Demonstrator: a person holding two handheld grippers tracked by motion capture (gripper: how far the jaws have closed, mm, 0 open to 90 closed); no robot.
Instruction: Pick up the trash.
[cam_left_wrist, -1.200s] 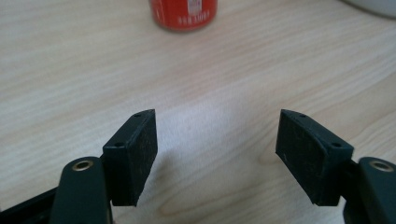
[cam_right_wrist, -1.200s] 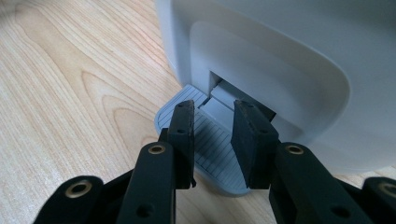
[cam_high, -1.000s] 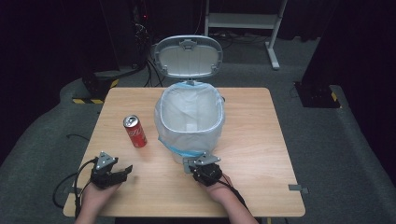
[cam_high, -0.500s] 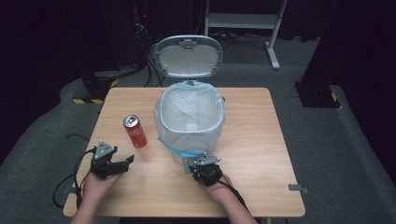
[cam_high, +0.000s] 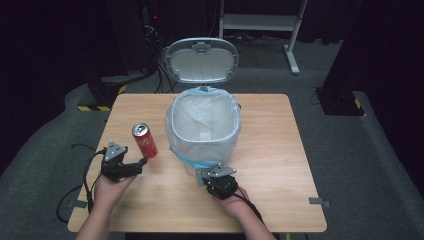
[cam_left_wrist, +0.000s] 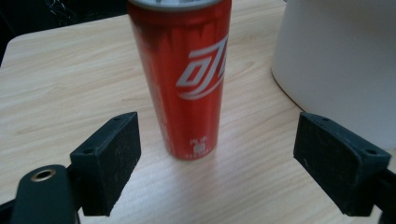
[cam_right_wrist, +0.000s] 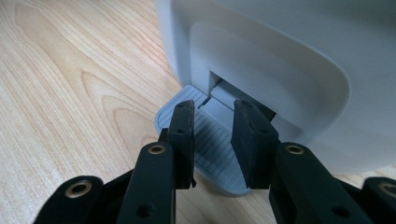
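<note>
A red cola can stands upright on the wooden table, left of a white pedal bin lined with a pale bag. The bin's lid is raised. My left gripper hovers just in front of the can; its jaws have just been opening. In the left gripper view the can stands ahead of the wide jaws of the left gripper, untouched. My right gripper rests on the bin's grey pedal. The right gripper has a narrow gap with nothing in it.
The bin wall stands close to the right of the can. A cable trails off the table's left edge. Beyond the table there are dark floor, cables and a white frame.
My left gripper has risen and come closer to the can, and its jaws have spread wider. The right gripper, the can and the open lid have not moved.
</note>
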